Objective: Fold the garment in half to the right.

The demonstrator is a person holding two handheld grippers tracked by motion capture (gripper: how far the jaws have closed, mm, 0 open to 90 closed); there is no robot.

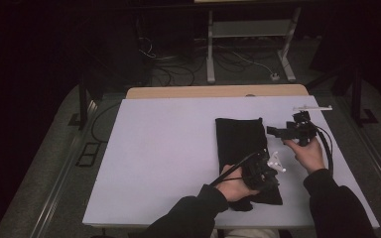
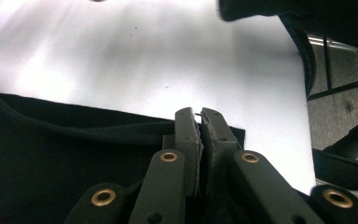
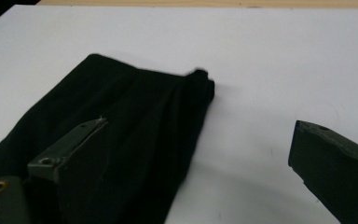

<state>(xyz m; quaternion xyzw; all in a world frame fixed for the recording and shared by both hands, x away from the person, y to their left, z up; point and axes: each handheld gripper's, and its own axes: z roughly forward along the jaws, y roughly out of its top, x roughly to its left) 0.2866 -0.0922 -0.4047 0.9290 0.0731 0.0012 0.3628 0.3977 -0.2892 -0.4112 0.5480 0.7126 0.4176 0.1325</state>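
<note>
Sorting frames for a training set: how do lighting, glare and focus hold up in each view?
High view: dim, room near black, only the white table lit, black cloth lacks detail. Left gripper view: bright glare on the table, jaws sharp. Right gripper view: evenly lit, near jaws soft, cloth folds faint.

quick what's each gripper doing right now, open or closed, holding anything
Left gripper: shut, pinching the black cloth's edge.
Right gripper: open, holding nothing, above the cloth.
</note>
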